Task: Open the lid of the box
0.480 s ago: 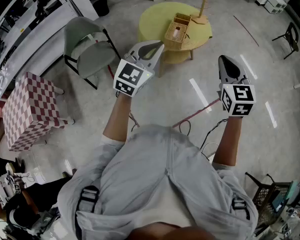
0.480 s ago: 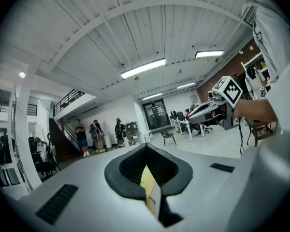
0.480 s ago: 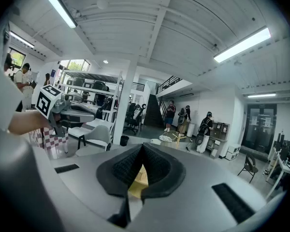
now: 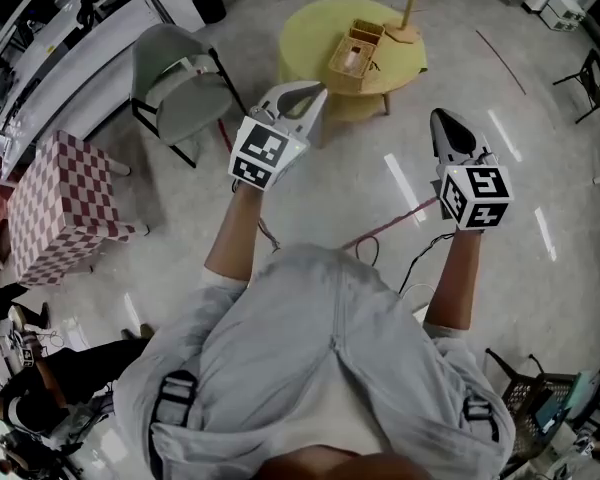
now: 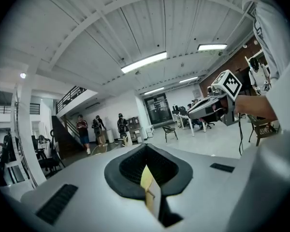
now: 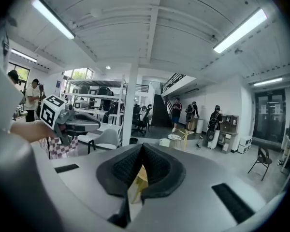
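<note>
A light wooden box (image 4: 355,56) stands on a round yellow table (image 4: 310,28) at the top of the head view, well beyond both grippers. I cannot make out its lid from here. My left gripper (image 4: 302,94) is held out at centre left, pointing toward the table, with its jaws together and nothing in them. My right gripper (image 4: 443,126) is level with it on the right, also shut and empty. In the left gripper view the dark pads of the left gripper (image 5: 146,150) meet in a V. The right gripper (image 6: 141,150) looks the same in its own view.
A wooden stand (image 4: 408,8) is on the table beside the box. A grey chair (image 4: 180,93) and a red-checked cube (image 4: 55,213) are at the left. A red cable (image 4: 390,226) lies on the floor. A black chair (image 4: 580,73) and a crate (image 4: 535,398) are at the right. People stand far off.
The head view has shifted slightly. Both grippers keep nearly the same pose and stay shut.
</note>
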